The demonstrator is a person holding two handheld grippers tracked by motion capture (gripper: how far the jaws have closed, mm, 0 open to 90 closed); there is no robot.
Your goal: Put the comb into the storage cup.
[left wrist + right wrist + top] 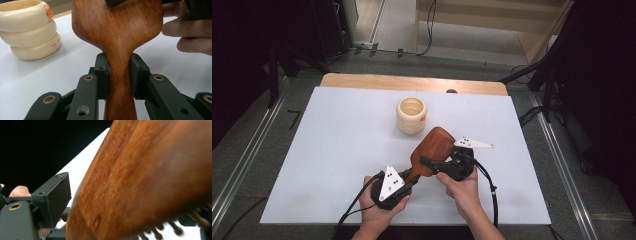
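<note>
A reddish wooden hairbrush (434, 145) is held off the white table, head pointing away from me. My left gripper (412, 176) is shut on its narrow neck; in the left gripper view both pads press the wood (117, 32) from either side of the left gripper (119, 75). My right gripper (431, 163) reaches in from the right across the brush head. In the right gripper view the brush back (140, 182) lies between the jaws of the right gripper (118, 210). The left pad (51, 197) stands a sliver off the wood, and bristles hide the other jaw.
A cream cup shaped like stacked rings (411, 115) stands upright behind the brush, left of centre (30, 30). The white board (337, 150) covers a wooden table with dark floor and rails around it. Cables trail from both grippers toward the near edge.
</note>
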